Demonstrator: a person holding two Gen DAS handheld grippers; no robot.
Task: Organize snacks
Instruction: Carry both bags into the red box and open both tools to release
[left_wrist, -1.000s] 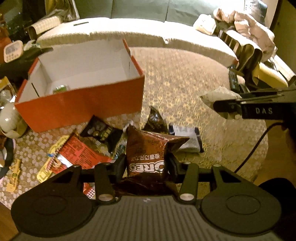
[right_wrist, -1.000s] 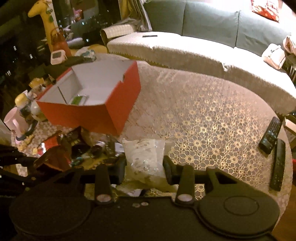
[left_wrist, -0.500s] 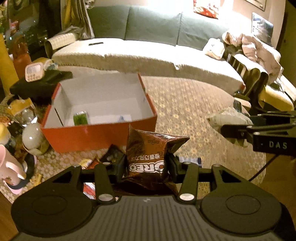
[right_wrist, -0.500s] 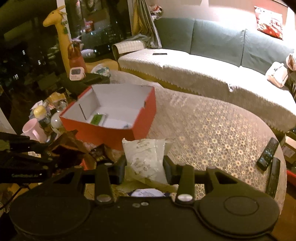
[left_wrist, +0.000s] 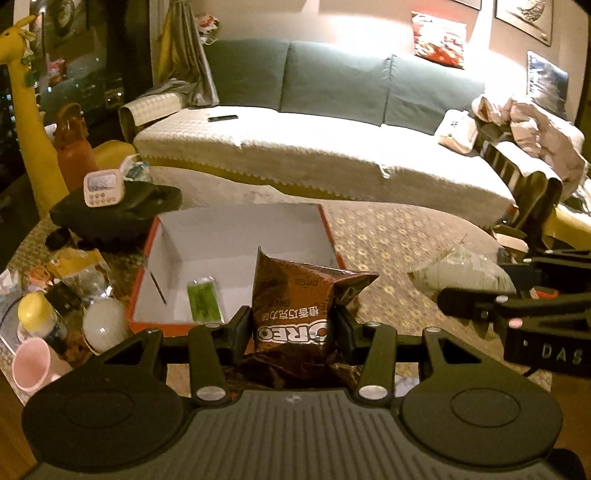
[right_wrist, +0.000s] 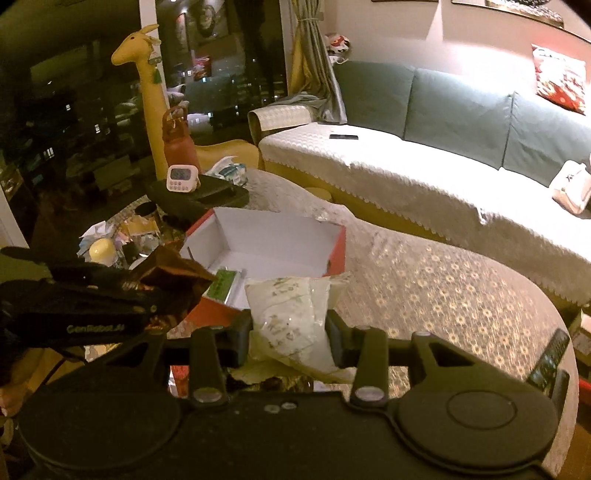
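My left gripper (left_wrist: 291, 326) is shut on a brown Oreo packet (left_wrist: 295, 295), held above the table in front of the open red box (left_wrist: 240, 236). A green packet (left_wrist: 202, 298) lies on the box's white floor. My right gripper (right_wrist: 290, 334) is shut on a pale clear snack bag (right_wrist: 291, 314), also lifted, just right of the box (right_wrist: 273, 243). In the left wrist view the right gripper and its pale bag (left_wrist: 461, 273) hang at the right. The right wrist view shows the left gripper with the Oreo packet (right_wrist: 173, 273) at the left.
A round table with a patterned cloth (left_wrist: 384, 236) carries the box. Cups, bottles and a pink mug (left_wrist: 31, 363) crowd its left edge, with a timer (left_wrist: 103, 186) on a dark tray. Two remotes (right_wrist: 550, 363) lie at the table's right edge. A sofa (left_wrist: 332, 140) stands behind.
Both grippers have risen with their packets still gripped and tilted up, so the box sits lower in view and the loose snacks on the table have dropped out of sight.
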